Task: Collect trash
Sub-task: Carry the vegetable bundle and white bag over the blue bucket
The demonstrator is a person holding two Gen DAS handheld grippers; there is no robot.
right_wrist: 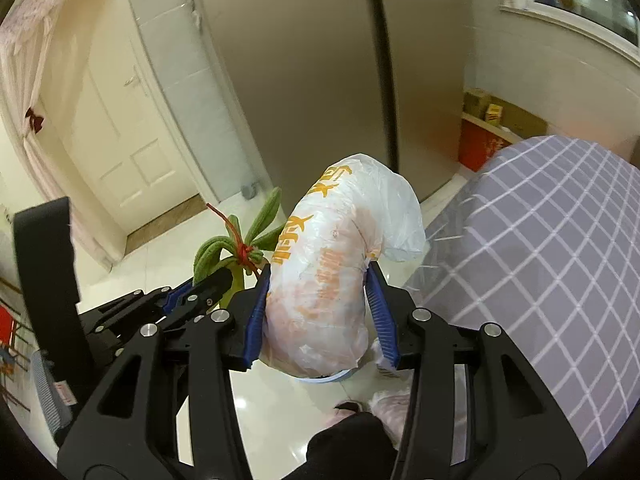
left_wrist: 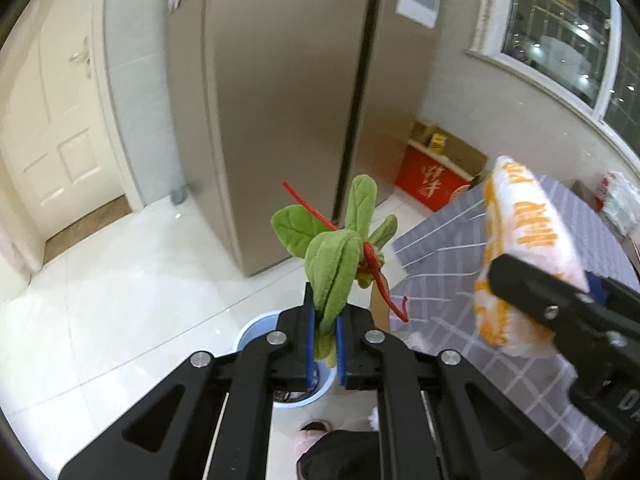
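The left gripper [left_wrist: 324, 332] has its blue pads pinched on the stem end of a bunch of green fabric leaves tied with a red twist cord [left_wrist: 340, 248], which stands up at the centre of the left wrist view. The right gripper [right_wrist: 320, 312] clamps a crumpled white plastic bag with orange print [right_wrist: 328, 272] between half-spread jaws, filling the middle of its own view; the same bag shows at the right edge of the left view.

Below both, partly hidden behind the jaws, sits a pale blue round bin [left_wrist: 256, 328] on the glossy white floor tiles [left_wrist: 120, 300], just beside a table draped in a grey checked cloth [right_wrist: 540, 260].

The step in hand looks like carrying both pieces to the bin. To do it well, each gripper should be centred over the bin's opening before letting go. The bulky bag could catch on the rim or bounce out, so lowering it close first seems wise. The light leaves may cling to a pad, so those jaws should open fully.
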